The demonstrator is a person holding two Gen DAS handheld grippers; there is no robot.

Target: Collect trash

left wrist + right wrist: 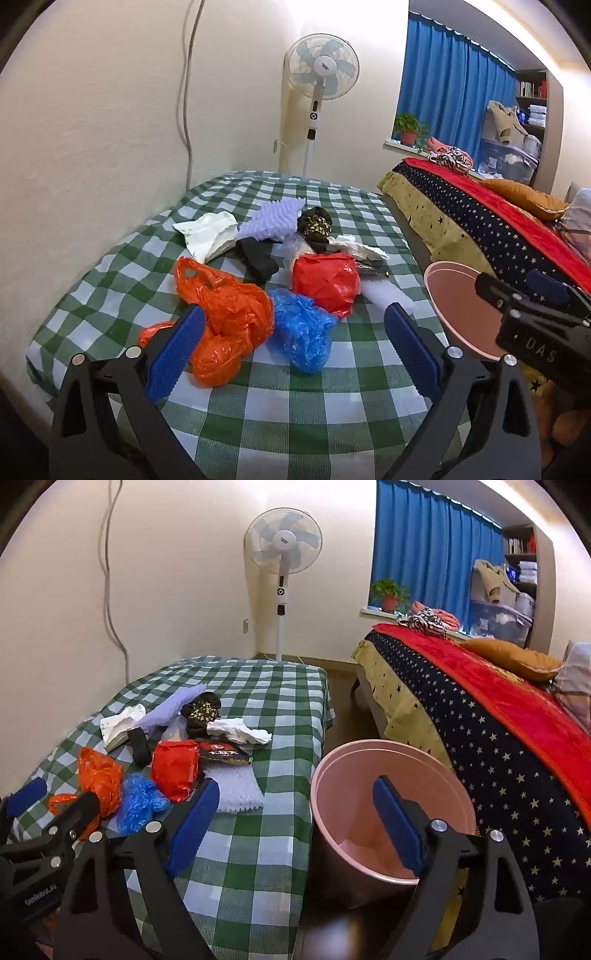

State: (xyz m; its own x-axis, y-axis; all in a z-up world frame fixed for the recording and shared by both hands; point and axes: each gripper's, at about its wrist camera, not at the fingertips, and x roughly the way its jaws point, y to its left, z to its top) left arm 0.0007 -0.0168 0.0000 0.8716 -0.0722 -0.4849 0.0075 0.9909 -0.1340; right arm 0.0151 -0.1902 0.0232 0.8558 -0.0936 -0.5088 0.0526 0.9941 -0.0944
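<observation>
Both wrist views look forward and slightly down from close range; the left faces the checked bed [258,424], the right sits further right, sharing it.

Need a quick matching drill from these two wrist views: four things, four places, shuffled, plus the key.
Things:
1. pink bin
2. blue bag
3. fan
4. potted plant

Places:
A. on the windowsill
B. on the checked cloth, among the litter
C. in the room's far corner
D. between the checked cloth and the bed

Pairs: 1-D, 2-B, 3-C, 4-A
</observation>
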